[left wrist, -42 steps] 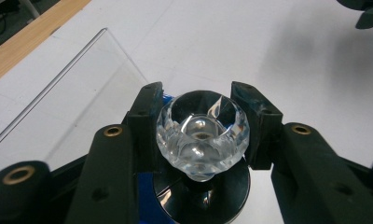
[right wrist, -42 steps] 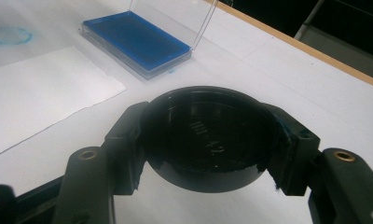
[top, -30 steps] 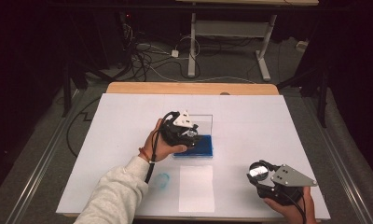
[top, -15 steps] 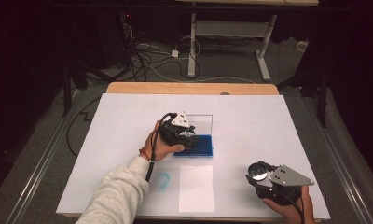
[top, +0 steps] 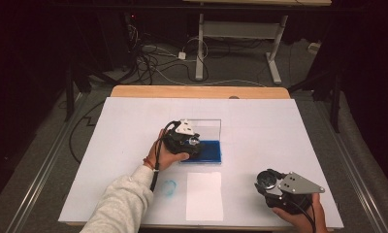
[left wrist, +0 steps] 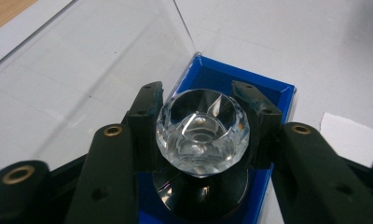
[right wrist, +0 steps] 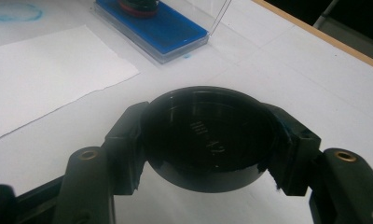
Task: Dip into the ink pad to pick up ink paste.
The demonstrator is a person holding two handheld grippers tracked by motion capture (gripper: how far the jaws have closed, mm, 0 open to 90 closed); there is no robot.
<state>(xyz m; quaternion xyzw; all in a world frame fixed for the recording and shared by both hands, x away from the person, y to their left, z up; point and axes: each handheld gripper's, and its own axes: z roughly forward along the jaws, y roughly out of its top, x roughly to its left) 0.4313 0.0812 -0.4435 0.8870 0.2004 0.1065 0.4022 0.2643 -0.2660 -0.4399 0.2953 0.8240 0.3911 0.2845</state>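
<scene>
The black round cap [right wrist: 207,138] held in the right hand-held gripper [right wrist: 207,140] bears faint embossed marks, seemingly ending in "A2"; the marks before it are unclear.

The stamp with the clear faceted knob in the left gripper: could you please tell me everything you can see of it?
The stamp has a clear, faceted knob that looks like glass or crystal, round with a hollow centre, set on a round glossy black base. It stands upright on the blue ink pad, whose clear lid stands open behind it. The left gripper is shut on the knob, its black fingers pressing it from both sides. In the high view it sits near the table's middle, under the person's left hand.
</scene>
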